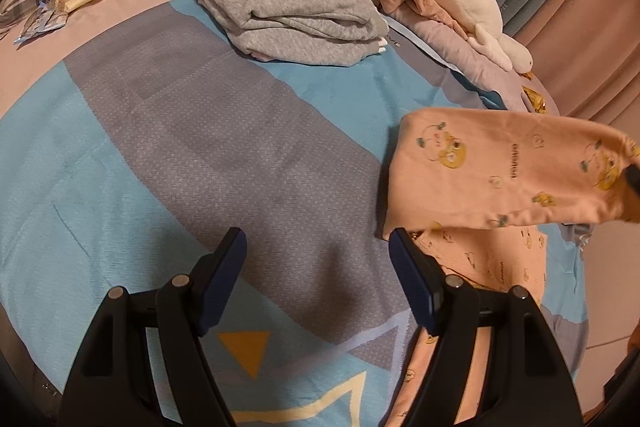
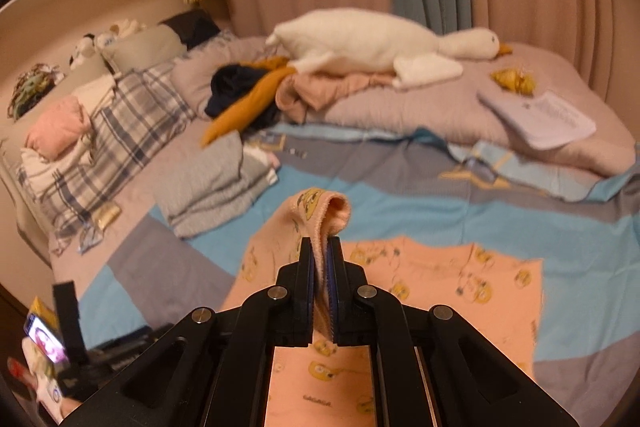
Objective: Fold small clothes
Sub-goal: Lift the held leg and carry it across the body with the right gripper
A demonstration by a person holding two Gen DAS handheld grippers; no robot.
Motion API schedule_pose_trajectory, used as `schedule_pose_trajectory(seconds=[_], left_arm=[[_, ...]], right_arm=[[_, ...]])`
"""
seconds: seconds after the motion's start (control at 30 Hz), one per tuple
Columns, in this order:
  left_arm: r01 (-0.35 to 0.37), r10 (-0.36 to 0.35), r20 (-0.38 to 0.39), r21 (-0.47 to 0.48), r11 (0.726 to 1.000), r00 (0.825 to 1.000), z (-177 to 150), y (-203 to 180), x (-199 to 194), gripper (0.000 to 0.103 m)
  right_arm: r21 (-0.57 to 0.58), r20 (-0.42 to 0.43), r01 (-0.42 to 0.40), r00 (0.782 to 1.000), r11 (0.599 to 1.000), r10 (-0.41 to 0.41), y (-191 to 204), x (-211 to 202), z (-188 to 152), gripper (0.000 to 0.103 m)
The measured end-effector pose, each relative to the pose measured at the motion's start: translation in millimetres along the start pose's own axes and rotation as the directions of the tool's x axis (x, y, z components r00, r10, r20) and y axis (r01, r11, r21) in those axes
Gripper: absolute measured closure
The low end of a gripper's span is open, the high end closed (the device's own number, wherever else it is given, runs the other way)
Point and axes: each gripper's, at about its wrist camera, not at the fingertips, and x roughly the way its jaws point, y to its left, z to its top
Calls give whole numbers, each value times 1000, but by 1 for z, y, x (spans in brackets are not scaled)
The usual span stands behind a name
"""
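Here, right claw point(image 2: 321, 243) pinching pink garment point(image 2: 440, 275)

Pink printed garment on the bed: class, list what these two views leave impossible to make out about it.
- Left wrist view: the pink garment has its lifted part running to the right edge, so the right tongs holding it are mostly cut off.
- Left wrist view: its lower part is hidden behind the open left tongs.
- Right wrist view: the shut right tongs cover the garment's middle; prints are blurred.
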Motion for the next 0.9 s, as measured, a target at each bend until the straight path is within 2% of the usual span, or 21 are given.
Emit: schedule_pose_trajectory(seconds=[0.4, 0.9], left_arm=[[29, -28, -24, 58, 998, 999, -3, -29, 6, 28], [71, -61, -70, 150, 986, 996, -11, -74, 22, 28]], right_arm=[[36, 61, 63, 996, 997, -66, -28, -27, 11, 96], [92, 35, 189, 981, 978, -193, -76, -39, 5, 96]])
